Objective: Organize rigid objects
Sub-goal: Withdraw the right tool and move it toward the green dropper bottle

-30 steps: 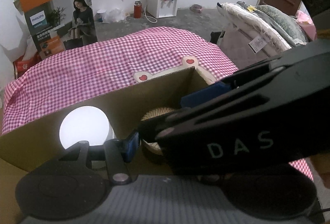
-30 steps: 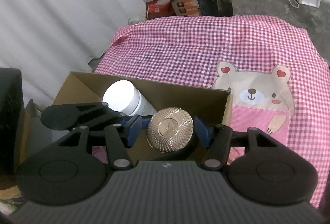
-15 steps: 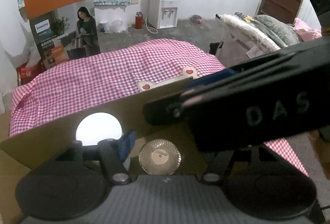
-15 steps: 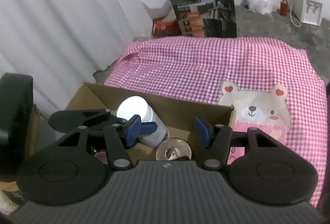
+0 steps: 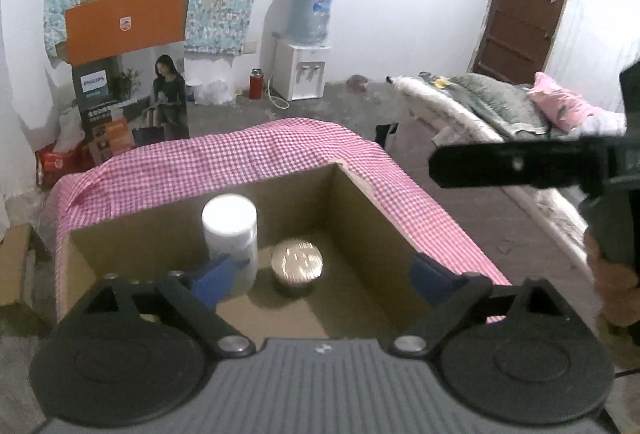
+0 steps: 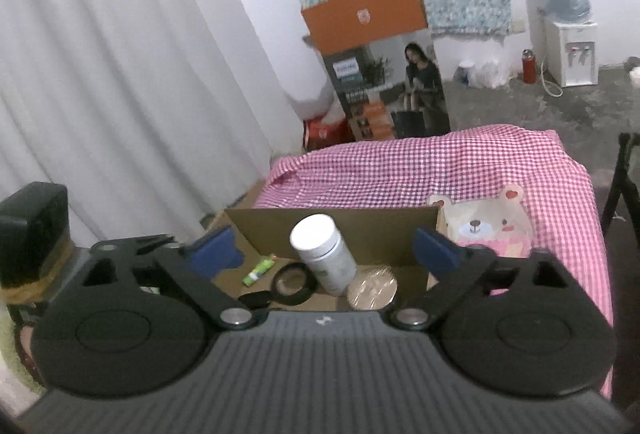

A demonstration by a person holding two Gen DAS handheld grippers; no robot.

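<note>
Cardboard box (image 6: 336,230) sits on the bench under a pink check cloth (image 6: 440,170), open top, and holds all the task items.

White bottle (image 6: 326,256): stands upright in the left view, reads as leaning in the right view (probably fisheye). Stiff plastic, likely light, smooth sides, so it could slip. Best grip is across the body below the cap; squeezing near the top may tip it.

Round ribbed metal lid (image 6: 372,288): flat on the box floor, touching or just beside the bottle base. Rigid, thin, slick. Take it across the rim, no other purchase.

Black tape roll (image 6: 295,283): flat, left of the bottle. Firm, easy to pinch through the ring wall.

Small green tube (image 6: 259,269): lying farther left, light, will roll.

Right gripper (image 6: 323,246): jaws spread wide, nothing held, above the box with bottle and lid between and below the tips.

Left gripper (image 5: 322,272): jaws also wide, nothing held, same items below, the bottle (image 5: 230,230) close to its left fingertip.
</note>
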